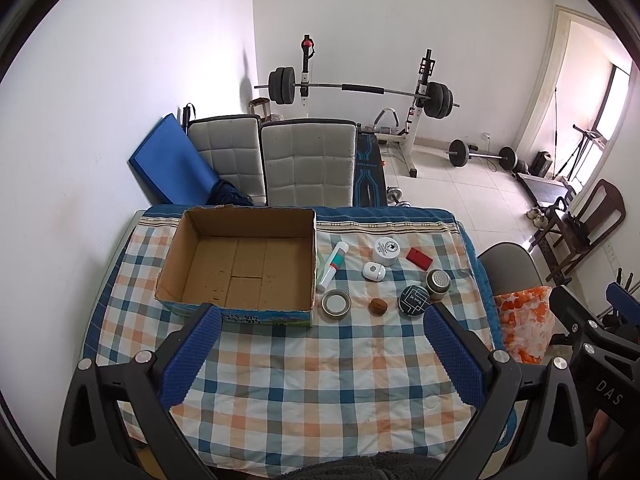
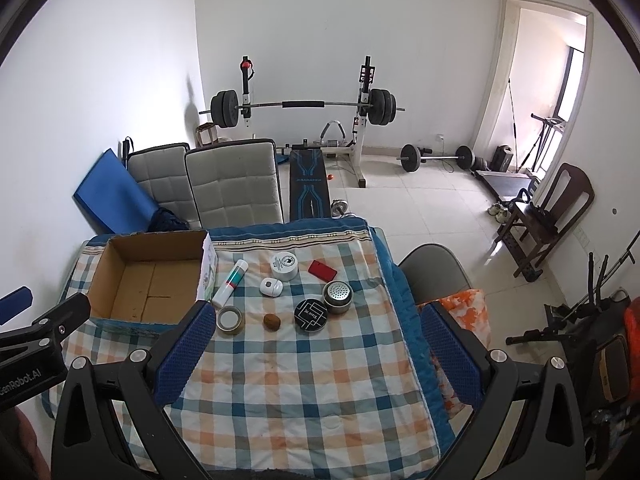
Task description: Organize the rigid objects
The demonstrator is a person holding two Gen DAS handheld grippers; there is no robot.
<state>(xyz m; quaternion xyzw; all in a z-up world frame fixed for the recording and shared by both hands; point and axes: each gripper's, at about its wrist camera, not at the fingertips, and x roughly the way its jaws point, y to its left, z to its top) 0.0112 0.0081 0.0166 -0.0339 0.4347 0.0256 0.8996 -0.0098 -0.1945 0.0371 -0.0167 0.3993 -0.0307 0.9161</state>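
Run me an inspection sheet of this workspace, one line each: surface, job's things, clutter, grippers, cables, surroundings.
Surface: table under a checked cloth.
Job's things: cardboard box empty at left; to its right lie a white tube, tape roll, walnut, black round tin, metal strainer cap, red case, white jar and small white device.
Clutter: nothing seen.
Grippers: left hand-held gripper open, empty; right hand-held gripper open, empty; both above the near edge.
Cables: nothing seen on the table.
Surroundings: two grey chairs, blue mat, barbell rack, orange-patterned bag.
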